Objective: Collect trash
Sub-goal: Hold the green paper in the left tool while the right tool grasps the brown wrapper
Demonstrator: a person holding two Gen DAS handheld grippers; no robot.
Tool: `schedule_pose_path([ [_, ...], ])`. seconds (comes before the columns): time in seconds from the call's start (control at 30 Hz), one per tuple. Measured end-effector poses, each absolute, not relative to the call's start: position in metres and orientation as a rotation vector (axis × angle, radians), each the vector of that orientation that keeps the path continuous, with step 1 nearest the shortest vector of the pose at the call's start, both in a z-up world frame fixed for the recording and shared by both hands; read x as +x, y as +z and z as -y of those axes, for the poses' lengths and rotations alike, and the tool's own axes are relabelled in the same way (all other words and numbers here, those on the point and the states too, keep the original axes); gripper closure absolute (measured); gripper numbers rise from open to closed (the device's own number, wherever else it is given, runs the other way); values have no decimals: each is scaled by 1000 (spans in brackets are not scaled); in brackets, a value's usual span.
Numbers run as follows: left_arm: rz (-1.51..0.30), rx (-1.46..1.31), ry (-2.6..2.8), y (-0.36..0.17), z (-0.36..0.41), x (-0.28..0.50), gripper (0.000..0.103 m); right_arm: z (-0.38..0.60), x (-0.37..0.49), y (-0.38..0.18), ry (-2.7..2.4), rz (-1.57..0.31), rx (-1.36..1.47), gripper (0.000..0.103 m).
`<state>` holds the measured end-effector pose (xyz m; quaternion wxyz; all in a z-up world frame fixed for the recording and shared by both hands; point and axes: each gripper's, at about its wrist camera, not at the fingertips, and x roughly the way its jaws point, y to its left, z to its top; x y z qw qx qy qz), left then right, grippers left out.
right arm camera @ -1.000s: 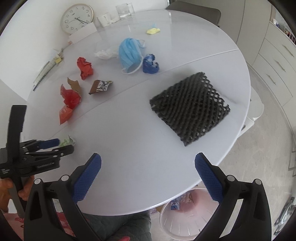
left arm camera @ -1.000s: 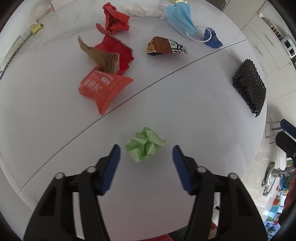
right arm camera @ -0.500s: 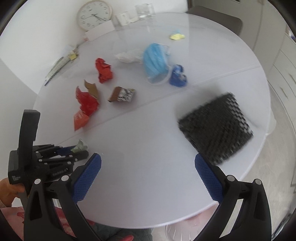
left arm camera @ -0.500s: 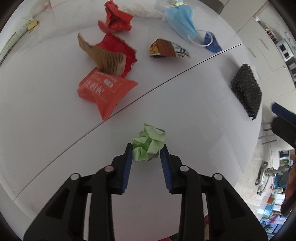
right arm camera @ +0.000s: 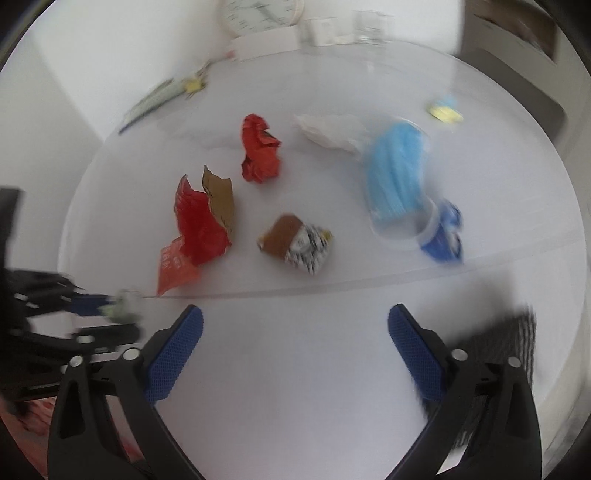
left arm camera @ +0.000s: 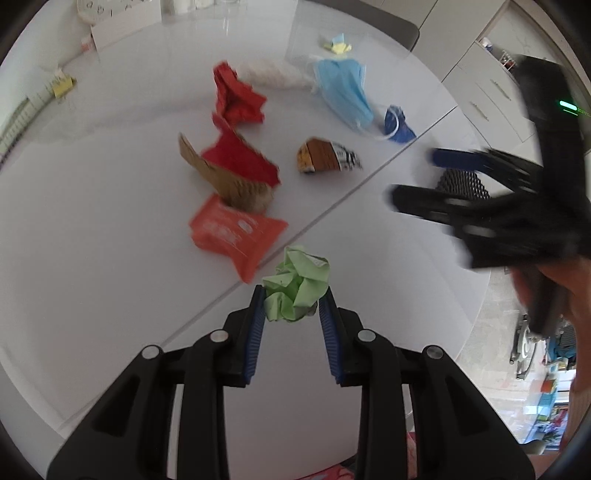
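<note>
Left tool is now clamping the green paper ball between its blue pads, where a second ago the jaws were standing wide apart around it; half a second ago they were already closed on it. The ball is sitting at the tool tips just above the white desk, whether lifted off or touching I cannot tell. Right tool is staying spread wide with nothing between its pads, and it has swung left: the black mesh sleeve that was filling its view is now sliding off at the right edge, blurred, and the litter pile is coming centre. In the left view the right tool has come in from the right, motion-blurred. Still lying on the desk: orange sachet with white print too smeared to read, torn cardboard piece against a red wrapper, crumpled red paper, brown snack wrapper with a black-and-white printed end, unreadable, blue face mask, small blue wrapper. A wall clock is leaning at the far side, digits blurred.
</note>
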<state>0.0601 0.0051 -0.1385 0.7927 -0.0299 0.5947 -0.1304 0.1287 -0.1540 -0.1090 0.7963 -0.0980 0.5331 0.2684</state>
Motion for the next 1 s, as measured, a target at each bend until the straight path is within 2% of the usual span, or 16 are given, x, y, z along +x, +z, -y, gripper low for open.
schedule_pose_path([
  [0.33,-1254,-26,-302,-128,-24,86,74,97,180,-140,801,-1208,-618,17],
  [0.47,-1262,-22,-304,-130,-27,94,74,89,186,-153,865,-1253,-706,28],
  [0.53,-1268,-19,-301,-131,-28,96,74,88,187,-160,870,-1268,-742,37],
  [0.6,-1275,-27,-299,-133,-29,99,74,89,190,-162,875,-1282,-723,54],
  [0.63,-1275,-25,-296,-133,-29,99,74,91,191,-161,871,-1275,-707,56],
  [0.67,-1275,-23,-293,-133,-28,101,74,93,193,-159,866,-1275,-686,69],
  [0.7,-1275,-19,-290,-132,-26,102,74,96,195,-158,863,-1287,-652,88],
  [0.73,-1274,-15,-289,-132,-25,102,74,102,196,-156,851,-1296,-597,90],
  [0.97,-1252,6,-324,-123,-3,94,74,138,177,-134,786,-1252,-396,88],
  [1.0,-1251,-8,-332,-123,-1,92,74,140,175,-133,799,-1251,-389,74],
])
